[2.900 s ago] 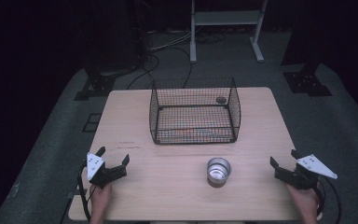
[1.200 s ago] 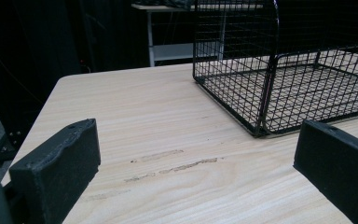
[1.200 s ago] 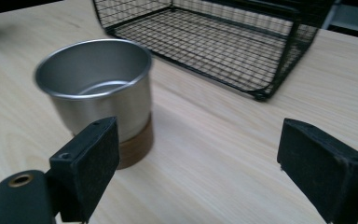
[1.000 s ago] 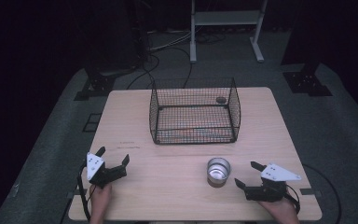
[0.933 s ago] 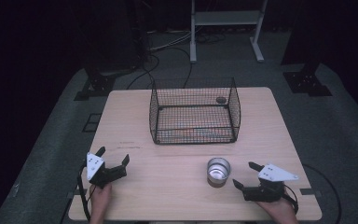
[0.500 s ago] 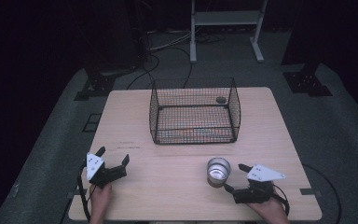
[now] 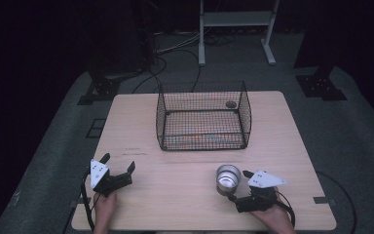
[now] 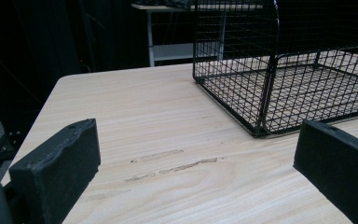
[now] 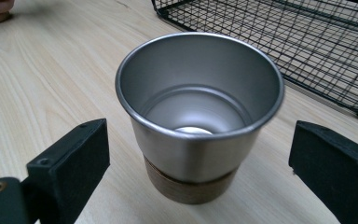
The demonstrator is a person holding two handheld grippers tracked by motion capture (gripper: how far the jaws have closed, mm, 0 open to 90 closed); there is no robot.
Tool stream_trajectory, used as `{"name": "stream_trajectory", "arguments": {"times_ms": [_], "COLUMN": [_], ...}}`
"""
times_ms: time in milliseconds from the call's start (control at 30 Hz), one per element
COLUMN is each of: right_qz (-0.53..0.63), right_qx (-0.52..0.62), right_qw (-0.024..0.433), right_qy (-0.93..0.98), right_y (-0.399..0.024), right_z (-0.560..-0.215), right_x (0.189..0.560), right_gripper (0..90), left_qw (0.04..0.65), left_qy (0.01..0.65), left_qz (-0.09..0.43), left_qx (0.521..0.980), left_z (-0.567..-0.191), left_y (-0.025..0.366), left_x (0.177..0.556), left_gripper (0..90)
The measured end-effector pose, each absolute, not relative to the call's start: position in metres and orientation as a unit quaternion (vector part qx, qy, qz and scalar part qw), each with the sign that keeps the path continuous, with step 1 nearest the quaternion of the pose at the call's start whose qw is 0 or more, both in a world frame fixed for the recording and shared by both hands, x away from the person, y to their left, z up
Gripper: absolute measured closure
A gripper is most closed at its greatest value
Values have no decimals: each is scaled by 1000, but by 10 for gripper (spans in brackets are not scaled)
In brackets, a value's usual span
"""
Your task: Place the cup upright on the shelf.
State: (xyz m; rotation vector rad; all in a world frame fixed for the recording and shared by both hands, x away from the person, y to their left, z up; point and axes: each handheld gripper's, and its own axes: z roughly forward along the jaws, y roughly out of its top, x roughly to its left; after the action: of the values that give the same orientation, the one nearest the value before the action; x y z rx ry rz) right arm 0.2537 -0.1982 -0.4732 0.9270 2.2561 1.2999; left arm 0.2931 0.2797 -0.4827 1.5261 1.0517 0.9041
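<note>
Near the table's right front edge, the right gripper (image 7: pixel 237 191) stands wide open around the steel cup (image 9: pixel 199 114); centre it, close gently on the lower wall. Left gripper (image 7: pixel 118 170) rests wide.

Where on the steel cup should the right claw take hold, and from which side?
Probably across the bare steel wall of the cup, below the flared rim and above the brown base band. It stands upright and empty, so a level approach from the person's side of the table suits. The right claw is open with its jaws either side of the cup, not touching.
</note>
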Motion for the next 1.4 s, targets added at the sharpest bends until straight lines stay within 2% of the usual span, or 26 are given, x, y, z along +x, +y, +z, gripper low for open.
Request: {"name": "stream_trajectory", "arguments": {"times_ms": [433, 833, 1167, 1400], "right_qz": [454, 451, 453, 454], "right_qx": [330, 331, 328, 327], "right_qw": [192, 193, 187, 183], "right_qy": [805, 806, 808, 808], "right_y": [-187, -180, -178, -180], "right_z": [-474, -476, -475, -475], "right_x": [261, 269, 272, 272], "right_gripper": [31, 56, 169, 178], "left_qw": [515, 515, 514, 514], "left_qy": [438, 438, 438, 438], "left_qz": [376, 376, 376, 375], "left_qx": [634, 634, 635, 635], "left_z": [-483, -483, -483, -483], "left_y": [280, 280, 280, 280], "left_x": [293, 293, 293, 293], "left_gripper": [0, 0, 0, 0]}}
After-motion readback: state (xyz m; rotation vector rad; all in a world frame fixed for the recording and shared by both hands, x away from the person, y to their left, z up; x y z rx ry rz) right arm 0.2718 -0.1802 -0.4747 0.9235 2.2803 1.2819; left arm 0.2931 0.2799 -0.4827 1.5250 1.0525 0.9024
